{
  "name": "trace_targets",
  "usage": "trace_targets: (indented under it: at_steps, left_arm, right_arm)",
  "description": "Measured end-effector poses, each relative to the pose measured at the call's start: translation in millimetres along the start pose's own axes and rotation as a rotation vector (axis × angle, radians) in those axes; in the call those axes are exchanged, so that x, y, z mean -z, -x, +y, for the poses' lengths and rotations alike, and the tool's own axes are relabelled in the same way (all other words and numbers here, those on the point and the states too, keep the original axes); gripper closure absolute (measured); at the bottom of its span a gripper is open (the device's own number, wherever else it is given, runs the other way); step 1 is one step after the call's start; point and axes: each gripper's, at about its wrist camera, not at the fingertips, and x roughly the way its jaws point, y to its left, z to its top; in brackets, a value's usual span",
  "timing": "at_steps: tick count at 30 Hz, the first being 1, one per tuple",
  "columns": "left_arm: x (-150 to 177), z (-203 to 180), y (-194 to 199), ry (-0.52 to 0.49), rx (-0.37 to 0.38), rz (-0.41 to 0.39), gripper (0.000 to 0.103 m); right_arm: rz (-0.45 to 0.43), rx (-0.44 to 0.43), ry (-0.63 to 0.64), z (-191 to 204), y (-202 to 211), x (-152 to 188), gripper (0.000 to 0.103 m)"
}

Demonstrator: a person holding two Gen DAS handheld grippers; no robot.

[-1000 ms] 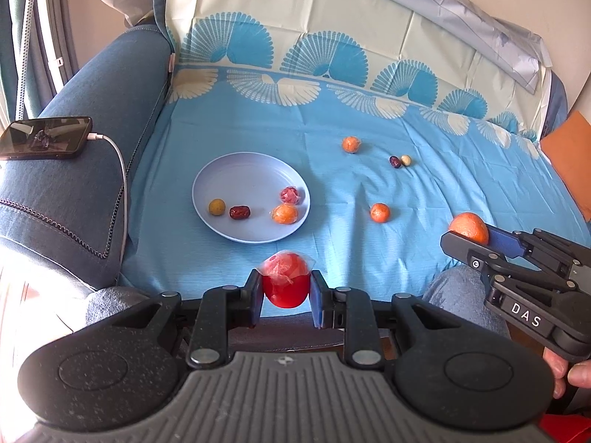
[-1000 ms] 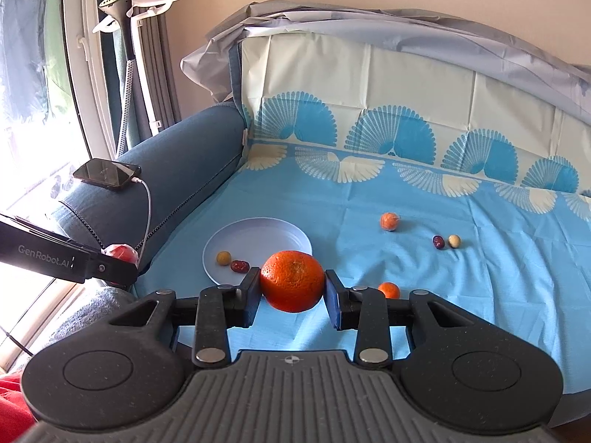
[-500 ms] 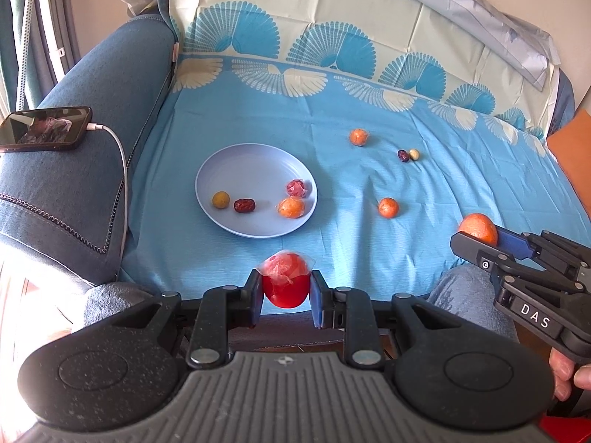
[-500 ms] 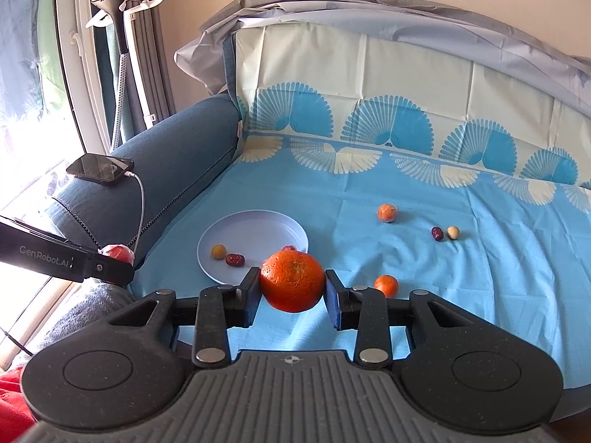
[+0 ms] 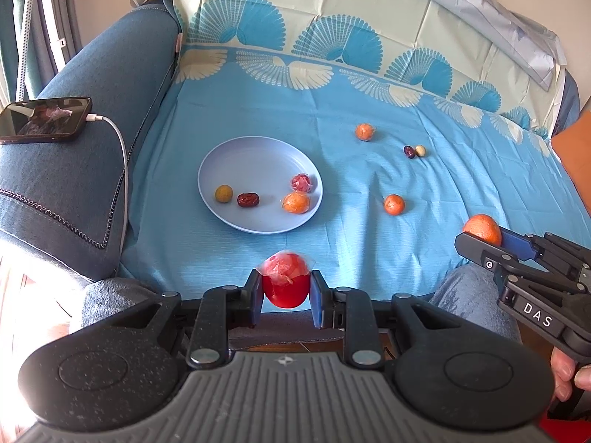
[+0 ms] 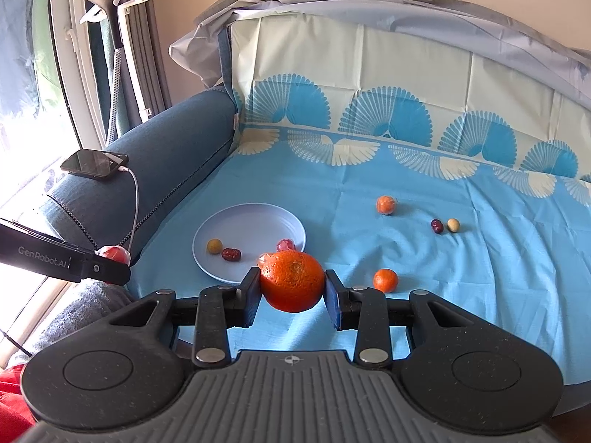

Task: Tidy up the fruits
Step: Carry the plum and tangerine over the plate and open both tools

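Note:
My left gripper (image 5: 285, 288) is shut on a red wrapped fruit (image 5: 285, 280), held above the near edge of the sofa. My right gripper (image 6: 291, 288) is shut on a large orange (image 6: 291, 281); it shows at the right in the left wrist view (image 5: 482, 228). A pale blue plate (image 5: 255, 162) lies on the blue cloth and holds a yellow-green fruit (image 5: 224, 193), a dark red date (image 5: 248, 199), a wrapped pink fruit (image 5: 301, 182) and a wrapped orange fruit (image 5: 296, 202). Loose on the cloth lie a small orange (image 5: 394, 204), a wrapped orange (image 5: 365, 131), a dark date (image 5: 409, 151) and a pale fruit (image 5: 420, 151).
A phone (image 5: 44, 120) with a white charging cable (image 5: 120, 147) rests on the blue sofa arm (image 5: 74, 170) at the left. The sofa back rises behind the cloth. A garment steamer stand (image 6: 118, 37) is by the window. The person's knees are below the grippers.
Both grippers have moved a little forward and toward the plate, each still holding its fruit. The fruits on the cloth and plate have not moved.

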Motion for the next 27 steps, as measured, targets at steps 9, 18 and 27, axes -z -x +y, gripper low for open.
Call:
trace_targets:
  at_steps: [9,18,27]
  left_arm:
    - [-15,12,-14,0.02,-0.022,-0.003,0.075]
    - [-37,21,-38,0.03,-0.048,0.005,0.075]
    - [-63,26,-71,0.047,-0.065,0.022,0.075]
  right_arm:
    - [0.001,0.01,-0.009,-3,-14,-3,0.065]
    - [0.007,0.007,-0.009,-3,-38,-15,0.065]
    - [0.028,0.001,-0.009,-2,-78,-27,0.065]
